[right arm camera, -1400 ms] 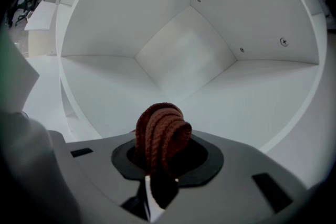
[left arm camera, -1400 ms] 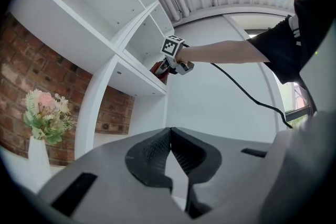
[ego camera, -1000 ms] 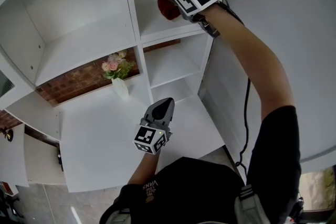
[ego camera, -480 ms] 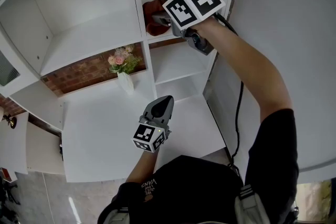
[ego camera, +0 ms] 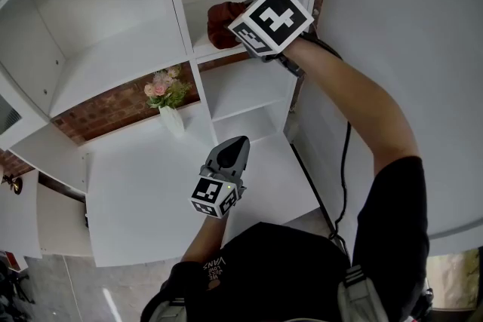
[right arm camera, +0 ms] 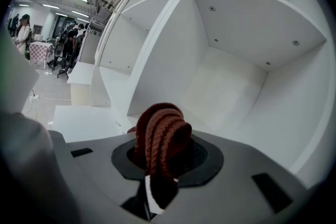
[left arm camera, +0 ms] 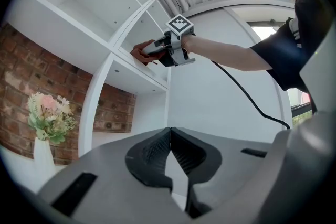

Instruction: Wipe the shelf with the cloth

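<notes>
My right gripper (ego camera: pixel 240 17) is raised to the upper right compartment of the white shelf unit (ego camera: pixel 117 60) and is shut on a dark red knitted cloth (ego camera: pixel 223 13). The cloth (right arm camera: pixel 160 140) bulges out between the jaws in the right gripper view, with the compartment's white back wall behind it. In the left gripper view the cloth (left arm camera: pixel 140 53) rests at the front edge of that shelf board (left arm camera: pixel 137 66). My left gripper (ego camera: pixel 232 156) hangs low over the white counter (ego camera: pixel 143 196), its jaws shut with nothing between them (left arm camera: pixel 169 150).
A white vase of pink flowers (ego camera: pixel 167 98) stands on the counter against the brick wall (ego camera: pixel 106 117). A black cable (ego camera: pixel 343 162) hangs from the right gripper along a white side panel (ego camera: pixel 392 49). Lower shelf compartments (ego camera: pixel 241 90) are bare.
The right gripper with the cloth slid left along the shelf, then back a little to the right. The left gripper stays where it was.
</notes>
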Action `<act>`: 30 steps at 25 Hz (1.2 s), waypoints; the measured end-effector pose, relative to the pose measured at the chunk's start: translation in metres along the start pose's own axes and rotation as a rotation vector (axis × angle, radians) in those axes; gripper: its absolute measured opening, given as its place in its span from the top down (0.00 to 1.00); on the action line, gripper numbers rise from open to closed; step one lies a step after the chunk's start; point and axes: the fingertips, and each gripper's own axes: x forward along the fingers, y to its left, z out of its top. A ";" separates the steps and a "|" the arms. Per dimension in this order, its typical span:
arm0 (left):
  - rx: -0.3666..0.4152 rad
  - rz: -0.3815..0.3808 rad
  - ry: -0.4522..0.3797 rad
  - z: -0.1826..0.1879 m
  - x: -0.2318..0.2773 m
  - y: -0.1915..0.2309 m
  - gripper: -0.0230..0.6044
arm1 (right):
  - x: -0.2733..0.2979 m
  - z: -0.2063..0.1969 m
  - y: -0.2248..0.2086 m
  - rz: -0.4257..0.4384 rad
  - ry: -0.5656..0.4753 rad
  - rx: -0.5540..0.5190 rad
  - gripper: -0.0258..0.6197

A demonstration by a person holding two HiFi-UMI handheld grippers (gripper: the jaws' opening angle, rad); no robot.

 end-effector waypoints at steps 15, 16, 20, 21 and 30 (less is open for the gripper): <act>-0.012 -0.109 0.028 -0.010 0.032 -0.041 0.95 | -0.059 -0.084 -0.097 -0.272 0.145 0.002 0.80; -0.014 -0.114 0.030 -0.011 0.033 -0.043 0.95 | -0.061 -0.086 -0.099 -0.280 0.148 -0.011 0.80; -0.019 -0.120 0.033 -0.012 0.036 -0.047 0.95 | -0.061 -0.084 -0.094 -0.299 0.152 -0.087 0.80; -0.019 -0.118 0.033 -0.012 0.036 -0.046 0.95 | -0.060 -0.084 -0.092 -0.301 0.148 -0.099 0.80; -0.007 -0.047 0.034 -0.009 0.027 -0.030 0.95 | -0.072 -0.081 -0.077 -0.307 -0.059 -0.084 0.80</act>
